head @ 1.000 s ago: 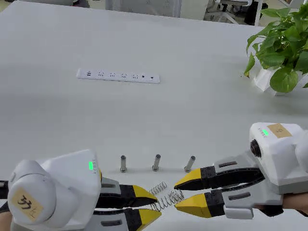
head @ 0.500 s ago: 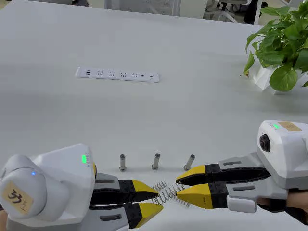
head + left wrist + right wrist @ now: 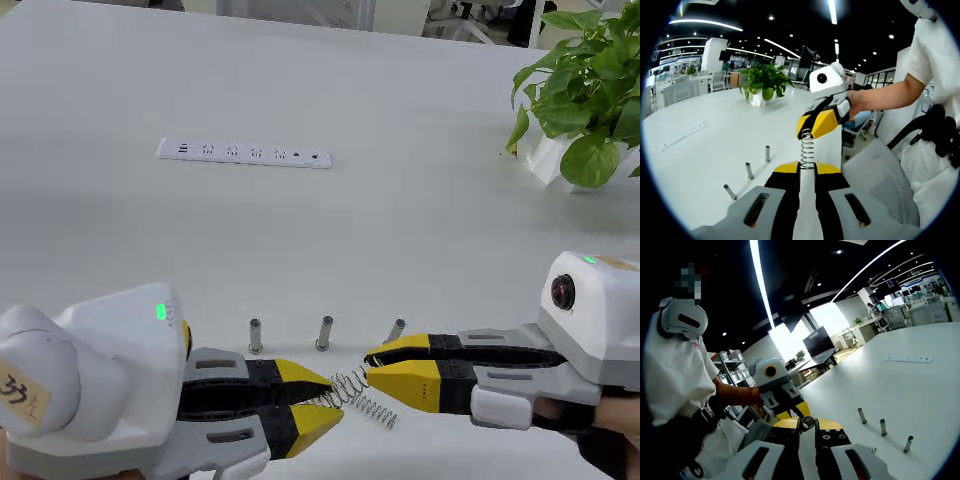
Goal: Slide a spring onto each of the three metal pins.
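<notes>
The spring (image 3: 351, 384) is a thin, silvery coil of open wire turns. It hangs clear of the counter (image 3: 400, 230), stretched in a short line between the two claws. The left claw (image 3: 335, 397) is closed on one end of it, its yellow tips held a little apart by the coil. The right claw (image 3: 369, 364) pinches the other end with its tips nearly together. In the left gripper view the spring (image 3: 807, 149) rises straight from between that claw's own jaws to the yellow tips of the right claw (image 3: 810, 131). In the right gripper view it is seen end-on as a small dark ring (image 3: 807, 422) at the jaw tips.

A second spring (image 3: 377, 410) of the same make lies flat on the counter just below and beside the held one, slanting toward the right gripper.

Just behind the claws, three pins (image 3: 324, 332) stand in a row on the counter. They are short grey metal posts with slightly wider tops, and all are bare. The held spring is near the gap between the middle and right pins but touches neither.

A white power strip (image 3: 245, 153) lies farther back, and a plant (image 3: 585, 90) stands at the far right.
</notes>
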The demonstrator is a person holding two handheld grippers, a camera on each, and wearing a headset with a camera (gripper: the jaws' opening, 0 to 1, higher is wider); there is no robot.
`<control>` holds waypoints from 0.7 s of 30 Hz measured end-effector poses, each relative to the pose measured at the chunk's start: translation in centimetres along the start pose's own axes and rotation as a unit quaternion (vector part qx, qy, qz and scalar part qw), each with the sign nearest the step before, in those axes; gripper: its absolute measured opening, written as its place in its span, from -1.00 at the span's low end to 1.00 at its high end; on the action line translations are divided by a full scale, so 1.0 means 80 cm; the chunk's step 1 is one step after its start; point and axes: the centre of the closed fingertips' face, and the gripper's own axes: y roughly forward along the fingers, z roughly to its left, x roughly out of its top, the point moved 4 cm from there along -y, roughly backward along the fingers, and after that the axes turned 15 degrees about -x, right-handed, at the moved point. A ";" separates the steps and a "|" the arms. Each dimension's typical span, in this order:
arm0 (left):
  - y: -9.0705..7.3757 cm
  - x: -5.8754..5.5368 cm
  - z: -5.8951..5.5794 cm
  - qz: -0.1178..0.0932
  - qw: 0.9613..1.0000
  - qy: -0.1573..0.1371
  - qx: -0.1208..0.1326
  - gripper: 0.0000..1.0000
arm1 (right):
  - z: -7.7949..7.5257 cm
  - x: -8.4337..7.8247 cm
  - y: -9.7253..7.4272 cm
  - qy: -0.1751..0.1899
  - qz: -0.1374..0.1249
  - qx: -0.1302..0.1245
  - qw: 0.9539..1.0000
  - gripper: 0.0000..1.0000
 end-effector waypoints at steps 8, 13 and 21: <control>0.000 0.000 0.000 0.000 1.000 0.000 -0.001 -0.87 | 0.004 0.001 0.002 -0.005 0.001 -0.001 1.000 -0.88; 0.001 0.000 0.000 -0.001 1.000 0.000 -0.004 -0.87 | 0.009 0.004 0.004 -0.015 0.005 0.000 1.000 -0.89; 0.002 0.001 -0.001 0.001 1.000 0.001 -0.008 -0.87 | 0.011 0.007 0.003 -0.038 0.017 0.000 0.999 -0.89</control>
